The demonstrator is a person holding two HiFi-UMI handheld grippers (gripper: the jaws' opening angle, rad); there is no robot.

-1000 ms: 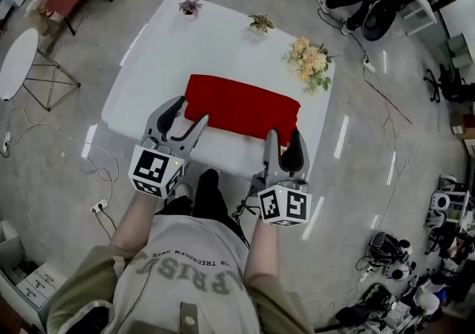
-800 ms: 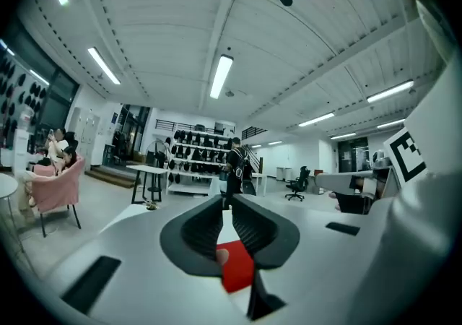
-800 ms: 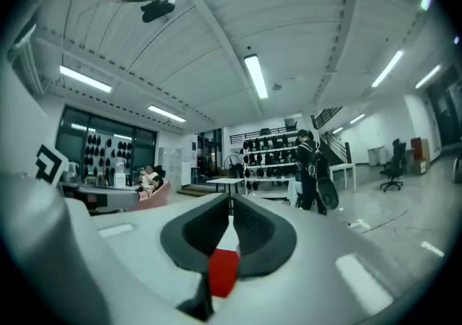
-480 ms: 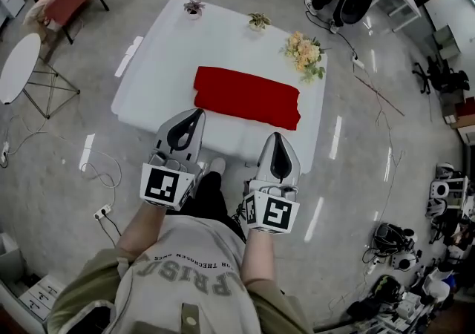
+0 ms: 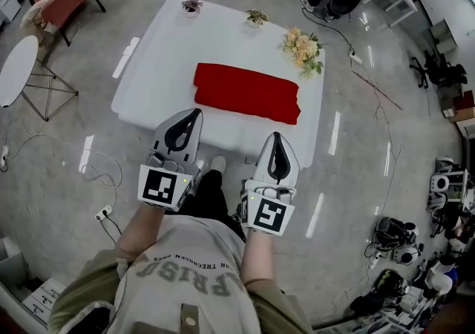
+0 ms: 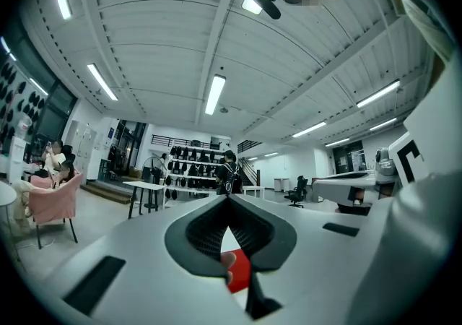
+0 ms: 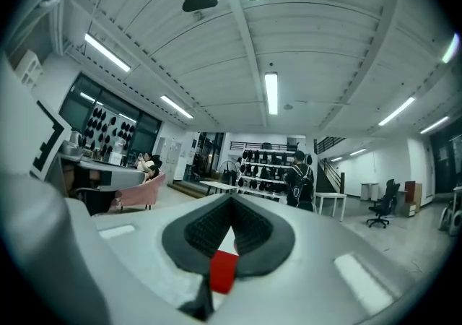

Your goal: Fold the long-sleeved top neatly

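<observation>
Two closed hand-held grippers (image 5: 194, 113) (image 5: 276, 136) hover near the folded top (image 5: 249, 92).

Head view, lower centre: large pale letters on the person's grey T-shirt (image 5: 185, 277) read roughly "FRIS". A smaller line above them is illegible.

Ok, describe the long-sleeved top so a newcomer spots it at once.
Find the white table on the grey floor. Across its near half lies the long-sleeved top, folded into a long flat strip. It alone is red; the two potted plants and the flower bouquet stand nearer the far edge.
</observation>
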